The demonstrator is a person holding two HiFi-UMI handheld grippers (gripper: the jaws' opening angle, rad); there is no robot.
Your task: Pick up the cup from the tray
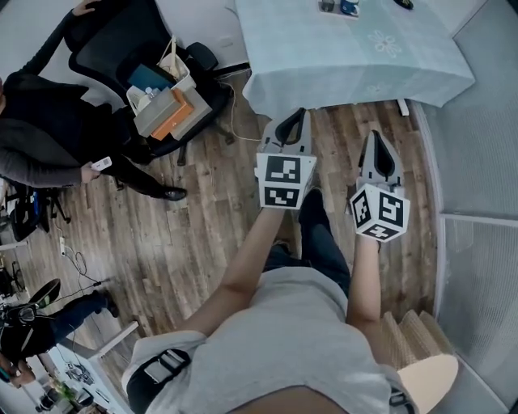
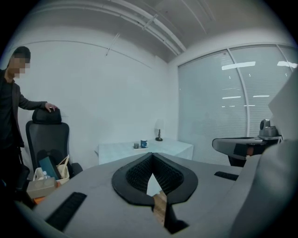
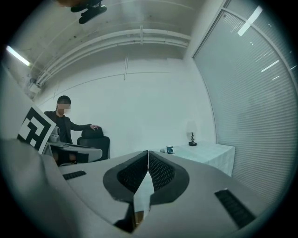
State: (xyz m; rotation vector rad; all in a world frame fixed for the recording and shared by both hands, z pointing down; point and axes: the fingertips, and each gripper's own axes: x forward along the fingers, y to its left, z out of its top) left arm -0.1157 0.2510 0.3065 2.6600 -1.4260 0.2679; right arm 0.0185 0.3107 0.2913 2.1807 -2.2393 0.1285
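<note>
A blue cup [image 1: 350, 8] stands beside a small grey cup [image 1: 327, 6] on a tray [image 1: 339, 14] at the far end of the cloth-covered table [image 1: 356, 57]. Both grippers hang in the air over the wooden floor, well short of the table. My left gripper [image 1: 298, 118] is shut with nothing in it, and so is my right gripper [image 1: 377, 136]. In the left gripper view the blue cup [image 2: 144, 144] shows far off above the closed left gripper [image 2: 152, 155]. In the right gripper view the cup [image 3: 170, 149] sits just right of the closed right gripper [image 3: 148, 152].
A black office chair [image 1: 154, 89] loaded with boxes and a bag stands left of the table. A person in black [image 1: 32, 137] stands beside it with a hand on it. A small lamp [image 2: 159, 135] is on the table's far side. A blinds-covered glass wall [image 3: 251, 102] runs along the right.
</note>
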